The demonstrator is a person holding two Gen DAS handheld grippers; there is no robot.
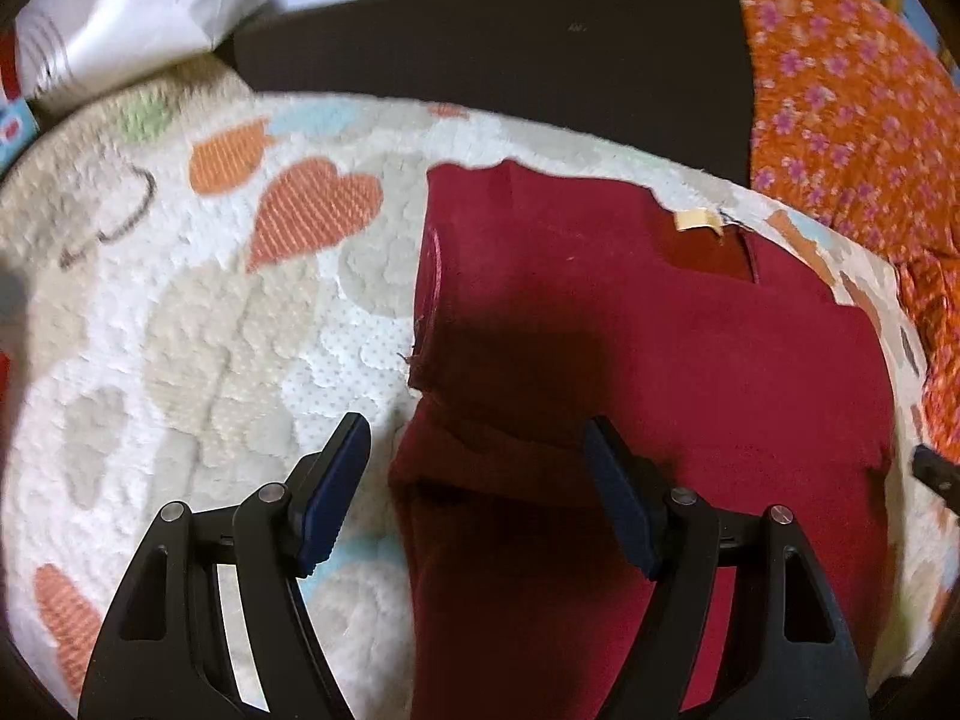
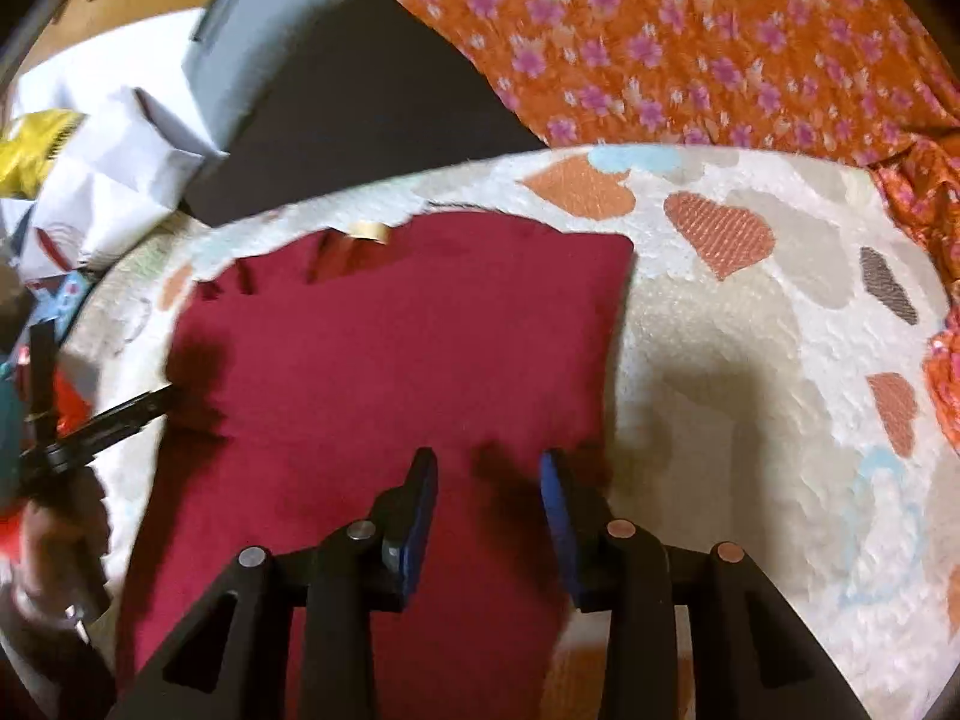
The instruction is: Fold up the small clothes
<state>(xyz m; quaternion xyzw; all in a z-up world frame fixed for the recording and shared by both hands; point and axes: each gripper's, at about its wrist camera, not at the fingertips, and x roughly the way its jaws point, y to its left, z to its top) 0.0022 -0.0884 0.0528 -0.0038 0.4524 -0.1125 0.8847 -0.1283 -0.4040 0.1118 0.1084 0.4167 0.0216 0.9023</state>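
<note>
A dark red small garment (image 1: 648,348) lies flat on a cream mat with heart shapes (image 1: 198,312). Its neck with a tan label (image 1: 696,219) is at the far side, and its left side is folded inward. My left gripper (image 1: 474,438) is open, hovering over the garment's left edge near a fold, holding nothing. In the right wrist view the garment (image 2: 390,348) fills the middle and the label (image 2: 369,231) shows at the far edge. My right gripper (image 2: 486,468) is open above the garment's right part, empty. The left gripper's tip (image 2: 138,405) shows at the garment's left edge.
An orange flowered cloth (image 1: 852,108) lies at the far right, also seen in the right wrist view (image 2: 690,42). A dark board (image 1: 510,48) lies beyond the mat. White paper and boxes (image 1: 132,12) sit at the far left.
</note>
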